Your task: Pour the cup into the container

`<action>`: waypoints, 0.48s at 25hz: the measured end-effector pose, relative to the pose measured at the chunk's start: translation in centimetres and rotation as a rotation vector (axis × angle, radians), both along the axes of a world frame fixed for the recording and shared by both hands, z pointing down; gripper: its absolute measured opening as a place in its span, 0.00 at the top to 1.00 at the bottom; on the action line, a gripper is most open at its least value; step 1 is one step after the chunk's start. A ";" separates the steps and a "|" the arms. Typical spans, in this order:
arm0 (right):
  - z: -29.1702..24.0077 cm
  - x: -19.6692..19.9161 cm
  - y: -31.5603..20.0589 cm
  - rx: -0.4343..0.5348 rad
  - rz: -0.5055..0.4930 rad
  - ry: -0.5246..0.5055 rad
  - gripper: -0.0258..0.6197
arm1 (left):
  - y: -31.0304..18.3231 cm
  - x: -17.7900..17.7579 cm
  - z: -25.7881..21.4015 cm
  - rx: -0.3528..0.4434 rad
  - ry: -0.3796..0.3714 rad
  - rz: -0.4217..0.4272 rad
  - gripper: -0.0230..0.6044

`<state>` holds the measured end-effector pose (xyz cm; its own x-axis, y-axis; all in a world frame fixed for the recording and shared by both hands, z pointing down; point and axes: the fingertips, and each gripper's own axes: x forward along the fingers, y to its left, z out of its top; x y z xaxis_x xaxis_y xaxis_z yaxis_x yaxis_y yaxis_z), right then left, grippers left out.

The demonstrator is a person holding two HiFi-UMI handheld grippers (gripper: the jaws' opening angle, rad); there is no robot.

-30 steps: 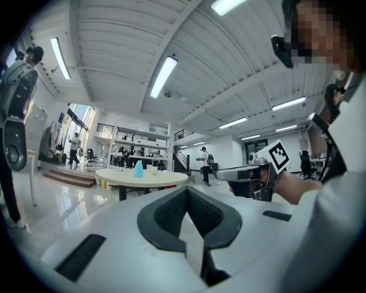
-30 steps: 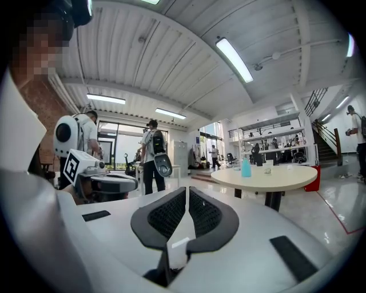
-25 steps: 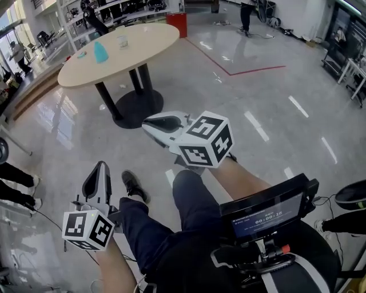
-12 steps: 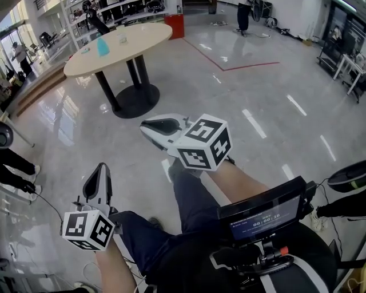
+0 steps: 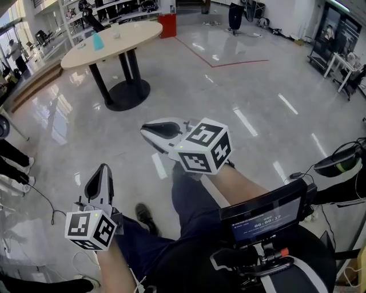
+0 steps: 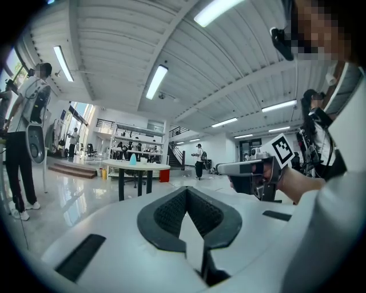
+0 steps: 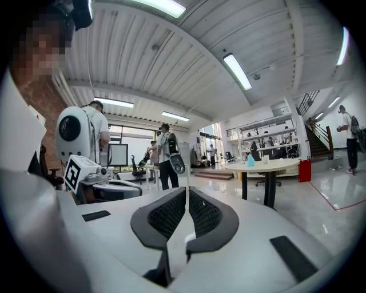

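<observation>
Far off at the upper left stands a round beige table (image 5: 108, 41) on a black pedestal. On it are a small teal object (image 5: 96, 41) and a clear cup-like item (image 5: 116, 32), both too small to make out in detail. My left gripper (image 5: 102, 168) is low at the left, shut and empty, pointing forward. My right gripper (image 5: 144, 131) is held mid-view, pointing left, jaws shut with nothing between them. The same table (image 6: 137, 166) shows in the left gripper view, and the table (image 7: 269, 165) with the teal object (image 7: 250, 161) in the right gripper view.
Glossy grey floor lies between me and the table, with a red tape line (image 5: 229, 63). A red bin (image 5: 167, 25) stands behind the table, shelving beyond it. People stand at the far left (image 5: 14, 166) and at the back (image 5: 234, 11). A chest-mounted screen (image 5: 266, 217) sits below.
The view has shifted as the person steps: the table sits a little higher and farther left, and the legs have changed position. Both grippers keep their pose and stay shut.
</observation>
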<state>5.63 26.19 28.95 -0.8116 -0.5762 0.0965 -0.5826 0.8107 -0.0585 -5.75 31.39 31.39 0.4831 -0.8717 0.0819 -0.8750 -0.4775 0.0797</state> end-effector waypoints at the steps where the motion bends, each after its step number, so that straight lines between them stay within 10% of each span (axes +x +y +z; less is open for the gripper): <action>1: -0.1 -0.1 0.6 0.002 0.000 0.002 0.92 | 0.5 -0.2 0.0 -0.001 0.004 -0.003 0.97; 12: -0.8 0.8 7.2 0.008 0.026 -0.026 0.92 | 6.7 0.9 -0.6 -0.014 -0.030 0.034 0.97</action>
